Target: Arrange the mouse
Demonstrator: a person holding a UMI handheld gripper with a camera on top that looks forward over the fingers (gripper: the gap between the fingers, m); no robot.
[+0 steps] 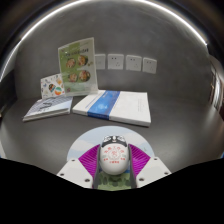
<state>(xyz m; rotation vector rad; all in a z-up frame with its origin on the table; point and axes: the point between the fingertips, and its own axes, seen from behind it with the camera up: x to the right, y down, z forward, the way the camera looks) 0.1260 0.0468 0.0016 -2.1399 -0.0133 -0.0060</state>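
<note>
On the grey tabletop, well beyond the fingers and off to the left, a thin booklet lay flat with a small printed card propped behind it. Just right of that card, a taller leaflet with green and white print stood upright against the wall. Further right along the wall ran a row of pale socket plates, set side by side. Ahead of the fingers, near the middle of the table, a white and blue book lay flat, angled slightly, with its spine toward the booklet. Closest of all, the gripper sat low with its two fingers set moderately apart, the magenta pads facing inward. Between those pads rested the mouse, a rounded white body speckled with small reddish marks, with both pads close against its sides; whether they truly pressed on it could not be told.
</note>
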